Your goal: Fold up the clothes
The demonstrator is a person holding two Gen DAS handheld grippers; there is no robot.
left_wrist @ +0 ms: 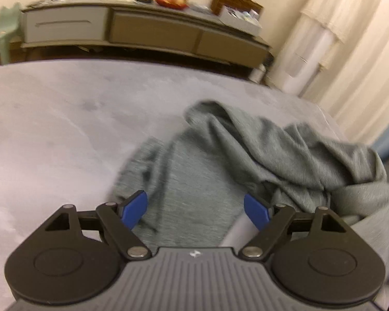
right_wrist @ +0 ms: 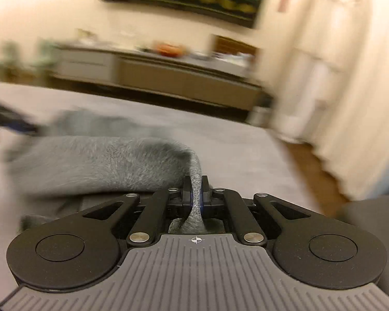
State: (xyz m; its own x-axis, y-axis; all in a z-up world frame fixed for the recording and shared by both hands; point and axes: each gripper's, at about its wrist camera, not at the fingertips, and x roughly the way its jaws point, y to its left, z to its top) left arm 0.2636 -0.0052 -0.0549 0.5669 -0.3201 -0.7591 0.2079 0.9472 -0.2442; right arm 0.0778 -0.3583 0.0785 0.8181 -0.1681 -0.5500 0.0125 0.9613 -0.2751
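Grey-green knit garment (left_wrist: 236, 155) bunched up on the pale grey bed cover (left_wrist: 51, 119), one corner already grabbed.

Looks soft, light and floppy, so it'll sag wherever it isn't held; I'd go for an edge or hem. Right gripper (right_wrist: 195, 197) is pinching a fold of it, cloth trailing off to its left. Left gripper (left_wrist: 195, 211) hangs spread wide just above the flatter near part, holding nothing.

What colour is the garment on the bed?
Grey-green, plain with a faint heathered look; the garment shows best in the left wrist view.
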